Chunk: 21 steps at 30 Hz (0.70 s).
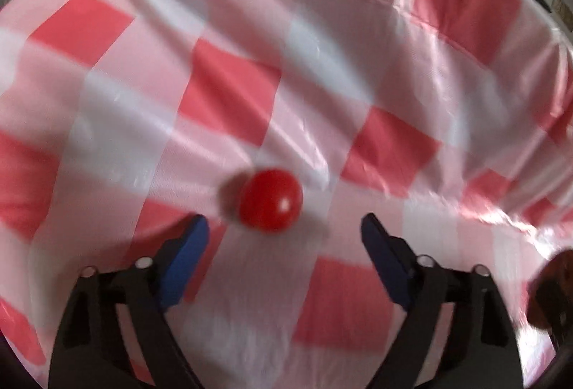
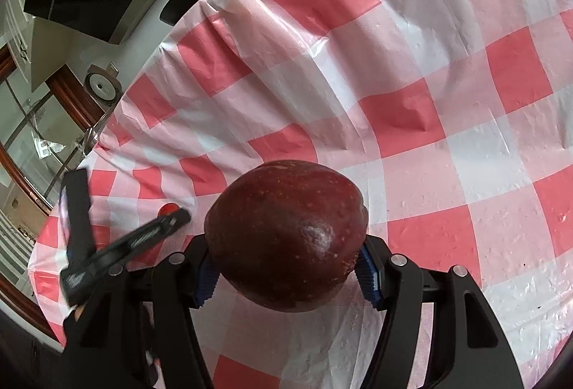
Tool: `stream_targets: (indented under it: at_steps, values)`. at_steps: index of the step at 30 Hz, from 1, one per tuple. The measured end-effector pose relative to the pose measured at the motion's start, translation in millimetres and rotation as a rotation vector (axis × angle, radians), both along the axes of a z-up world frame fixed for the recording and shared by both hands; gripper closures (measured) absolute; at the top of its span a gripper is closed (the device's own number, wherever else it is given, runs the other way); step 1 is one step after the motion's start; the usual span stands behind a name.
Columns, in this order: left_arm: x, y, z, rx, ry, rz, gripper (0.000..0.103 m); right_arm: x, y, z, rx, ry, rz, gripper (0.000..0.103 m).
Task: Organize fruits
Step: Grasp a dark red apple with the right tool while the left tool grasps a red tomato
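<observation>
Cherry tomato [image 1: 270,200] lying on checked tablecloth [image 1: 358,73] just ahead of left gripper [image 1: 284,227], slightly left of centre, jaws standing wide, nothing between pads. Tomato small, round, glossy red, no clear long axis. Right gripper [image 2: 286,267] clamping dark red apple [image 2: 286,235], hovering right of tomato.

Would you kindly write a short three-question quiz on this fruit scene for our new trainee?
1. True or false: the right gripper holds the dark red apple.
2. The small red tomato is: A) clamped by the left gripper; B) lying on the checked tablecloth just ahead of its open jaws; C) stacked on the apple.
3. Fill in: the tablecloth's checks are white, pink and ____.

Key: 1 true; 2 B; 3 red.
</observation>
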<state>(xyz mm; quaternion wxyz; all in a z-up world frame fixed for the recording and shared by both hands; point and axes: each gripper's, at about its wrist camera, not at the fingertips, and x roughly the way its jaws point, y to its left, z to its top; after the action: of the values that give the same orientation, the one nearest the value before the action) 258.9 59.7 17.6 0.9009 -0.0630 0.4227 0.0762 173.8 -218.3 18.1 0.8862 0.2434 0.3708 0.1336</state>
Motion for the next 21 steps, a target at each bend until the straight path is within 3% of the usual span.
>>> stream_targets:
  at_steps: [3,5,6,9,11,15,21]
  values:
    - [15.7,-0.3,-3.5,0.025,0.032,0.017,0.033,-1.0,-2.0,-0.6,0.001,0.001,0.002,0.041]
    - [16.9,-0.8,-3.8,0.052,0.041,0.033,0.052,-0.5,-1.2,-0.9,0.000,0.003,0.004,0.041]
    - [14.8,-1.8,-2.8,0.064,0.037,0.030,0.067,0.1,-0.7,-1.3,-0.002,0.006,0.005,0.041]
    - [-11.6,-1.5,3.9,-0.010,-0.002,0.000,0.067,0.9,0.5,-2.1,-0.004,0.010,0.007,0.041]
    - [-34.6,-5.7,14.1,-0.012,-0.042,-0.019,0.067,1.5,1.2,-2.3,-0.004,0.012,0.006,0.041]
    - [-110.6,-14.8,33.6,-0.101,-0.122,-0.085,0.067,0.8,0.7,-2.5,-0.001,0.010,0.002,0.041]
    - [-193.4,-10.7,23.0,-0.219,-0.165,-0.100,0.067,0.0,0.7,-2.9,-0.001,0.009,-0.004,0.041]
